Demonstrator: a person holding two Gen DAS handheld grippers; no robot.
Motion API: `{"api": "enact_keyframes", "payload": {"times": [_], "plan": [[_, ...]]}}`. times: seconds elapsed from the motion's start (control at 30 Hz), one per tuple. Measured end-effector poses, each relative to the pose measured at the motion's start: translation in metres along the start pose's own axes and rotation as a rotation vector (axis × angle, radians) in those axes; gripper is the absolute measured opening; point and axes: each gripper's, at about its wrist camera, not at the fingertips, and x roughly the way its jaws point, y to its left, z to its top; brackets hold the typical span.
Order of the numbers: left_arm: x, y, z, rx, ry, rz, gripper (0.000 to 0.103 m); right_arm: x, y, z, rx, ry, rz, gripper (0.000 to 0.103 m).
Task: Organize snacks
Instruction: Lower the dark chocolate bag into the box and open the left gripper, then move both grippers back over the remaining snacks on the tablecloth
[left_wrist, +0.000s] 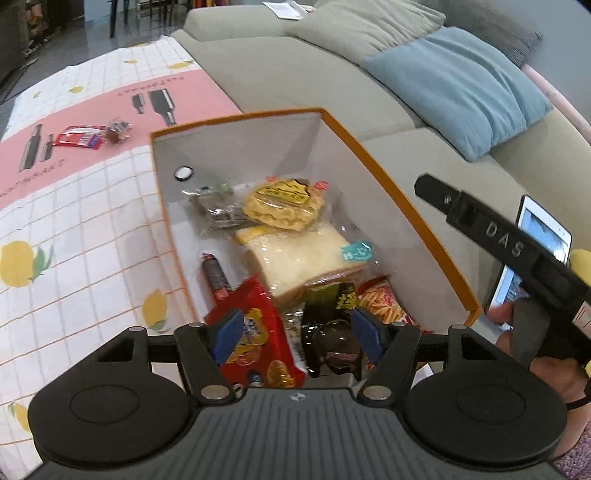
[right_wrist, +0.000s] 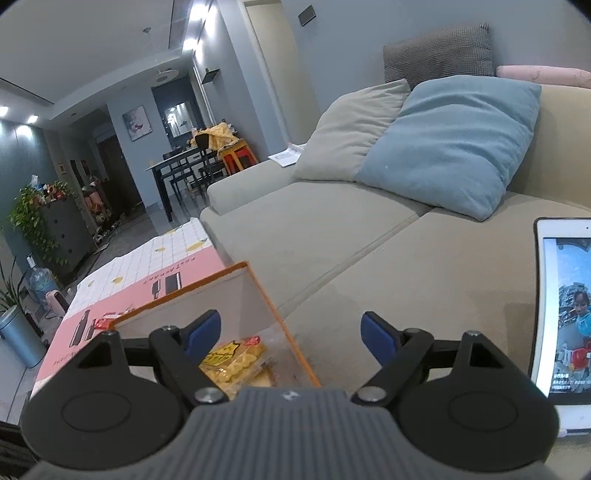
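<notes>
Nearest my left gripper (left_wrist: 297, 338), a red snack packet (left_wrist: 255, 332) and a dark glossy packet (left_wrist: 332, 343) lie right under my blue pads (left_wrist: 229, 330), which stand wide apart and press on neither; I hold nothing there. Both packets rest at the near end of the orange-rimmed box (left_wrist: 417, 221), whose white inside also holds a wrapped sandwich (left_wrist: 303, 254), a yellow waffle pack (left_wrist: 284, 203), a dark sausage stick (left_wrist: 215, 275), a silvery packet (left_wrist: 216, 210) at the far end and a bag of stick snacks (left_wrist: 380, 299) against the right wall. Outside the box, a red wrapper (left_wrist: 77, 137) and a small dark sweet (left_wrist: 117, 130) lie touching each other on the pink band of the checked tablecloth (left_wrist: 74, 229), well apart from the box.

My right gripper (right_wrist: 290, 332) hangs above the box's corner (right_wrist: 266, 291) with fingers spread and nothing between them. Beyond lie the beige sofa (right_wrist: 332, 229), a blue cushion (right_wrist: 454, 144) and a tablet (right_wrist: 546, 295) at the right, screen lit
</notes>
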Motion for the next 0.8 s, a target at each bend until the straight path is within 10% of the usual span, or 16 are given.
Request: {"api": "enact_keyframes", "payload": {"times": [0.8], "plan": [[-0.129, 0.127, 0.017, -0.259, -0.18, 0.268, 0.08, -0.023, 0.089, 0.017, 0.021, 0.104, 0.179, 0.07]]}}
